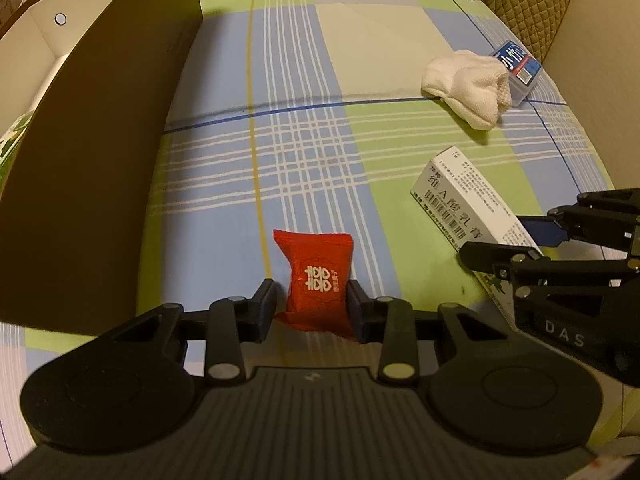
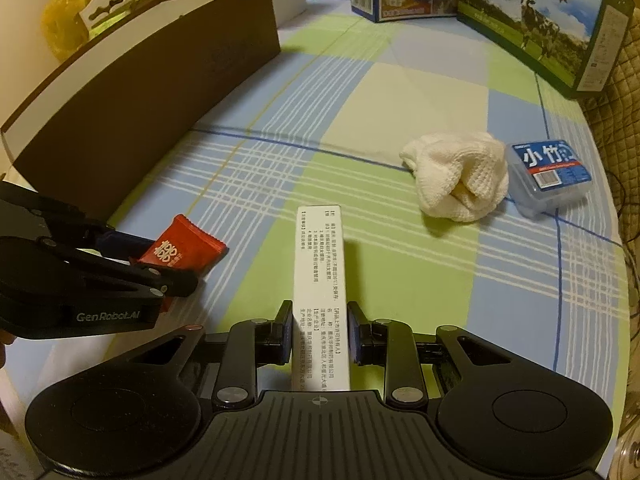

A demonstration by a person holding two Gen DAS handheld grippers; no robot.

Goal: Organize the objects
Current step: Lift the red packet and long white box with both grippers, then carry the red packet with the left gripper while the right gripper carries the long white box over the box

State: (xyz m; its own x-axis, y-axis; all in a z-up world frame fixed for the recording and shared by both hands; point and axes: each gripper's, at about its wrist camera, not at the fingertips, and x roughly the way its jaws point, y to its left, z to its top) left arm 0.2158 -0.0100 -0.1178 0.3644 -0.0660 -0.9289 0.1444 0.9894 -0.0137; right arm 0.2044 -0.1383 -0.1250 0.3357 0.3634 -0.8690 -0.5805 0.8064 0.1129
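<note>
My left gripper (image 1: 314,300) is shut on a red candy packet (image 1: 318,276) with white characters, just over the checked cloth. It also shows in the right wrist view (image 2: 182,250), held at the left. My right gripper (image 2: 319,328) is shut on a long white medicine box (image 2: 320,276) that points away from me. The same box shows in the left wrist view (image 1: 468,204) at the right, between the right gripper's fingers (image 1: 504,256).
A brown open box (image 2: 132,92) stands along the left. A crumpled white cloth (image 2: 460,178) and a small clear blue-labelled box (image 2: 548,176) lie at the right. Milk cartons (image 2: 532,28) stand at the back. A quilted cushion edges the far right.
</note>
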